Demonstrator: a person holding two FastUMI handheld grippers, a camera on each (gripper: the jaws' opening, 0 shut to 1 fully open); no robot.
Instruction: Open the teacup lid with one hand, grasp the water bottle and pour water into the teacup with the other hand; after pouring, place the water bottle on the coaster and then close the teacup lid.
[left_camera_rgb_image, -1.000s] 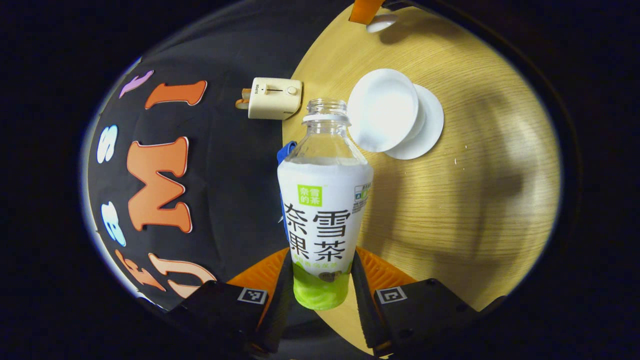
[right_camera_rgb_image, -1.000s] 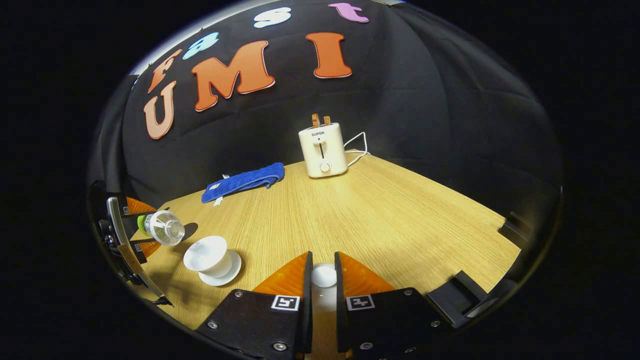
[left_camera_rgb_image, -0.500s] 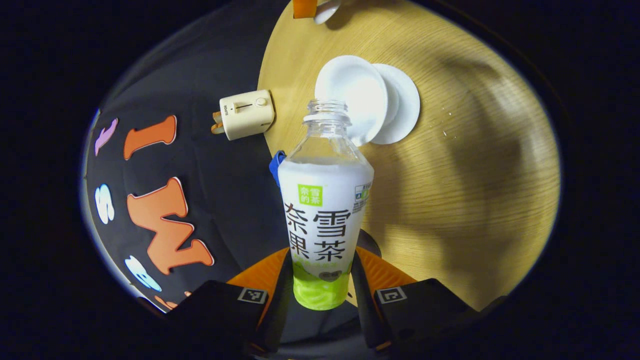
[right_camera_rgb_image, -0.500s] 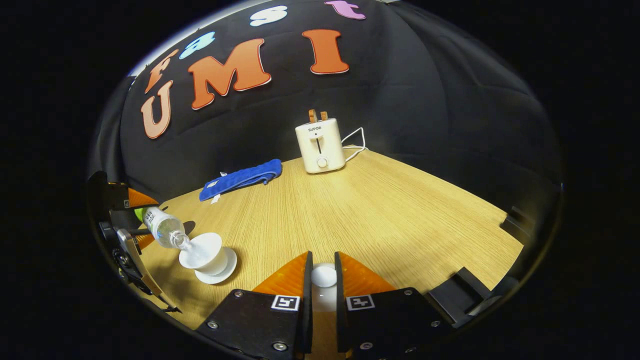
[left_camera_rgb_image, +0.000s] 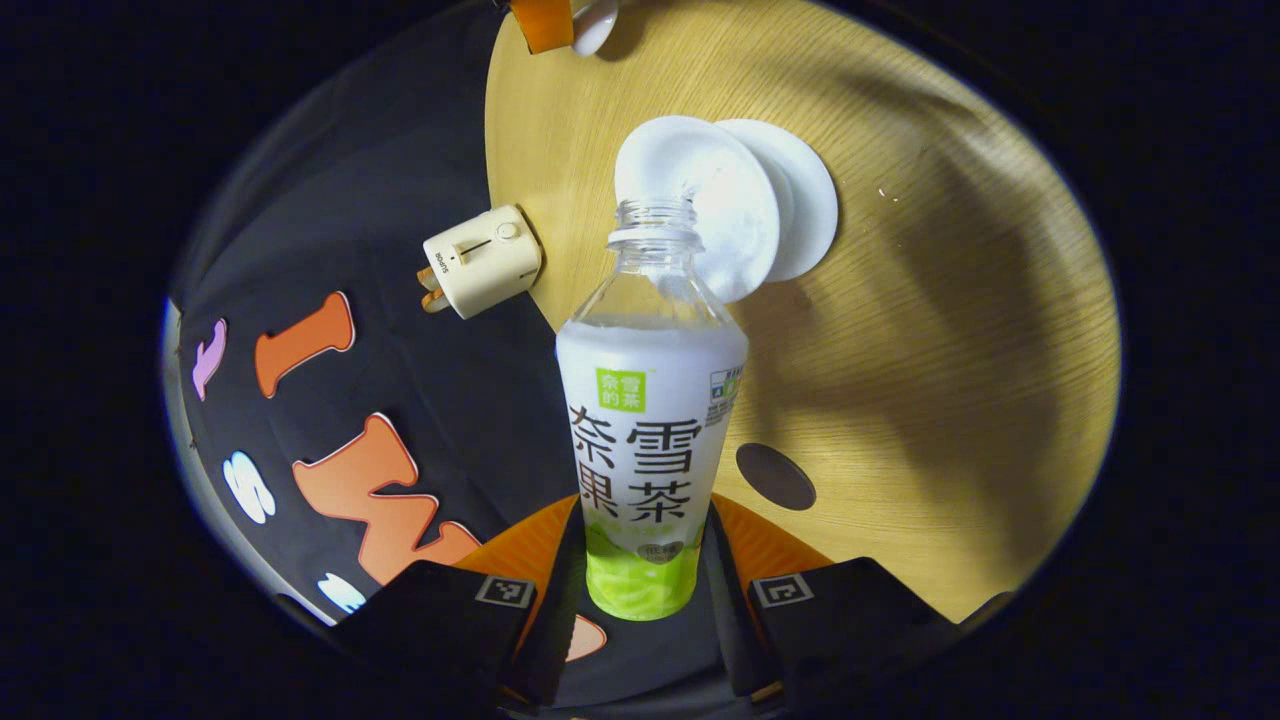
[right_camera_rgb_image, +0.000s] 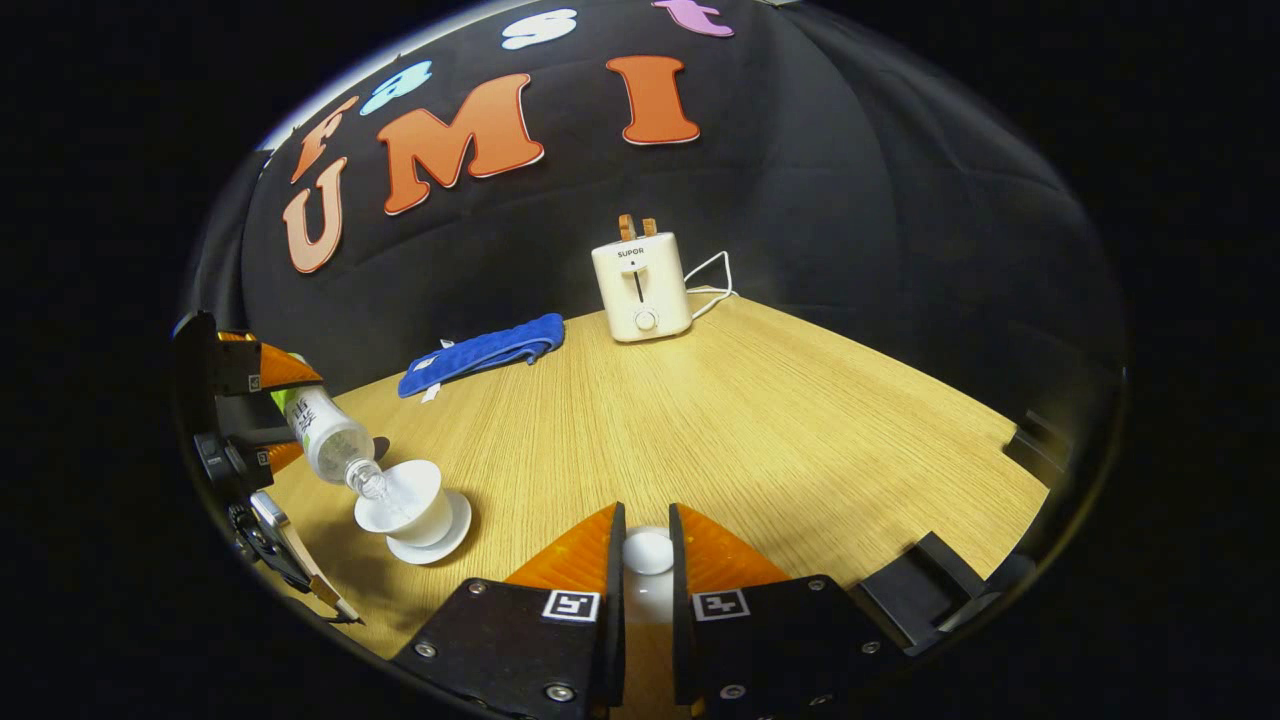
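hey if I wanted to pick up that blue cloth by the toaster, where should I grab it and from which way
Probably the raised end of the blue cloth nearest the toaster, coming straight down with the fingers across its narrow width. It lies flat and long on the table, so a side approach would likely just push it.

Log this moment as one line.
phase: pouring | left gripper: shut on water bottle, tilted over teacup | right gripper: holds lid | coaster: empty

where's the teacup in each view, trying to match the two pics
Left gripper view: the teacup sits upper centre, just behind the water bottle mouth.
Right gripper view: teacup at lower left, under the tilted bottle's mouth.
Shared landmark: the cream toaster.
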